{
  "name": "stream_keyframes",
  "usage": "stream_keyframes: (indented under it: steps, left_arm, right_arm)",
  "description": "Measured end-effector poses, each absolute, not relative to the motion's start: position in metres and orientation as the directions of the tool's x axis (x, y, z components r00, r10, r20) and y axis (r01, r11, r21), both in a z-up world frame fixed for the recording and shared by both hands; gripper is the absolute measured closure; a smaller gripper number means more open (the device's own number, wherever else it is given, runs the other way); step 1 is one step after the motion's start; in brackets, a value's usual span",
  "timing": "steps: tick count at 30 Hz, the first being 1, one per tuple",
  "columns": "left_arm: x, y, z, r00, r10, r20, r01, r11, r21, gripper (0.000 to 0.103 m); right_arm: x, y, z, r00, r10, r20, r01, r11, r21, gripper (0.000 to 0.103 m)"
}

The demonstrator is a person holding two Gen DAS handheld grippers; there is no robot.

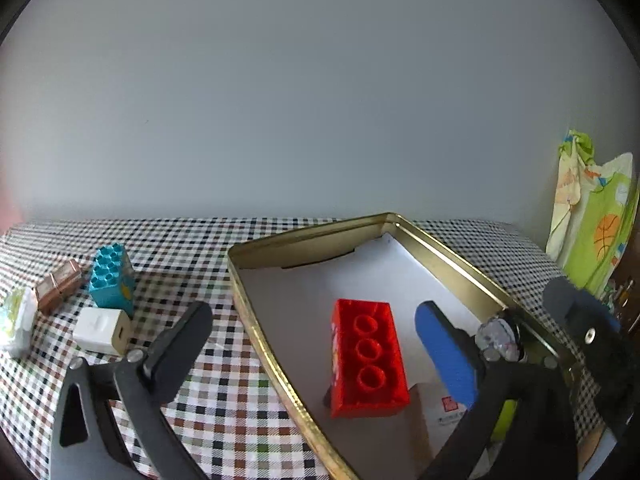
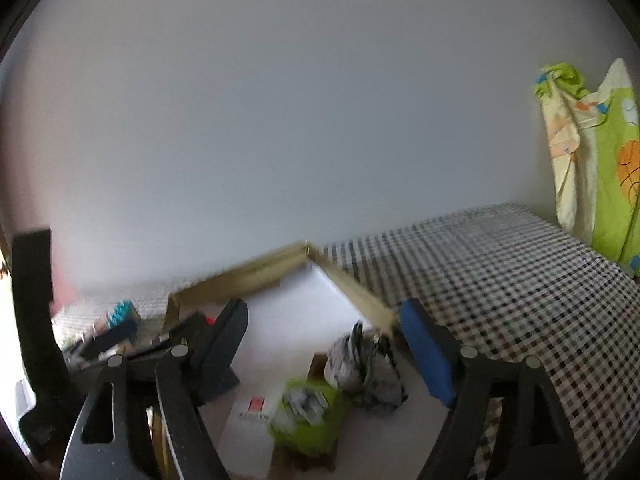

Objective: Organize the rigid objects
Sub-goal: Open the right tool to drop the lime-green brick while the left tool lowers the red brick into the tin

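Checked cloth point(image 1: 224, 368) covers the table below a plain wall; a gold tin point(image 1: 256, 320) on it holds 1 red brick point(image 1: 366, 360) lying flat, plus a green item point(image 2: 308, 412) and a grey item point(image 2: 364, 368) near its right rim. Left gripper point(image 1: 312, 344) stands wide, straddling the tin's left rim with the brick loose between its fingers; right gripper point(image 2: 324, 340) stands open, gripping nothing. Left of the tin lie a teal brick point(image 1: 112, 276), a white block point(image 1: 102, 330) and a copper box point(image 1: 60, 284).

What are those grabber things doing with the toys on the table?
A person is tidying toys into a gold tin tray with two hand-held grabbers. The left gripper is open, with a red building block lying in the tray between its fingers, not pinched. The right gripper is open too, over a small grey-patterned object and a lime-green one in the tray. A blue block, a white box and a copper-coloured box wait on the checked tablecloth.
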State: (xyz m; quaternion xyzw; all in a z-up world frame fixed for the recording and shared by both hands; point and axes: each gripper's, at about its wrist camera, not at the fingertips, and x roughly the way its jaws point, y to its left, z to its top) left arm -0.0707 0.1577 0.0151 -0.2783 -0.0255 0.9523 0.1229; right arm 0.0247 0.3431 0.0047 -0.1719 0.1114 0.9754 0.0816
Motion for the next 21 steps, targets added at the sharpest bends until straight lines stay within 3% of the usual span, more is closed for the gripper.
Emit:
stream_keyframes:
  steps: [21]
  left_arm:
    - [-0.063,0.113,0.015,-0.871,0.101,-0.480,-0.105,-0.994,-0.019,0.000]
  right_arm:
    - [0.033,0.330,0.006,-0.917,0.259,-0.302,-0.296,-0.951,0.083,0.022]
